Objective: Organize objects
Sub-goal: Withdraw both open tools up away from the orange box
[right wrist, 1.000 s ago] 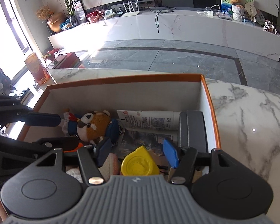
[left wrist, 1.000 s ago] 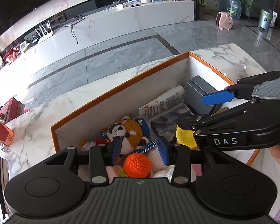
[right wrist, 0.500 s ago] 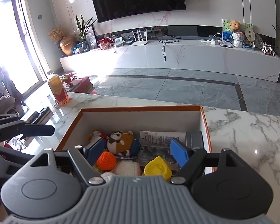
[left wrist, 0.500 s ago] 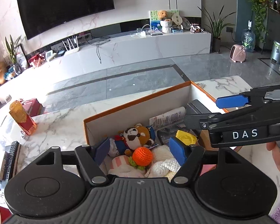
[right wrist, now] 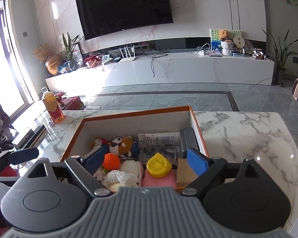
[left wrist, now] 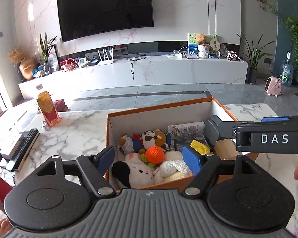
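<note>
Left gripper (left wrist: 149, 159) and right gripper (right wrist: 146, 161), both spread wide and empty, hang above the near end of one orange-rimmed box (right wrist: 129, 114) on the marble surface (right wrist: 248, 138). Inside, near to far: one white plush (left wrist: 137, 173), one white knitted item (right wrist: 119, 177), one orange crochet ball (left wrist: 154, 154), one yellow tape measure (right wrist: 158, 165), one panda plush (right wrist: 122, 143), and one white tube (right wrist: 159, 139) lying with its long axis left to right along the far wall. Beyond, one bottle (right wrist: 52, 106) stands upright.
</note>
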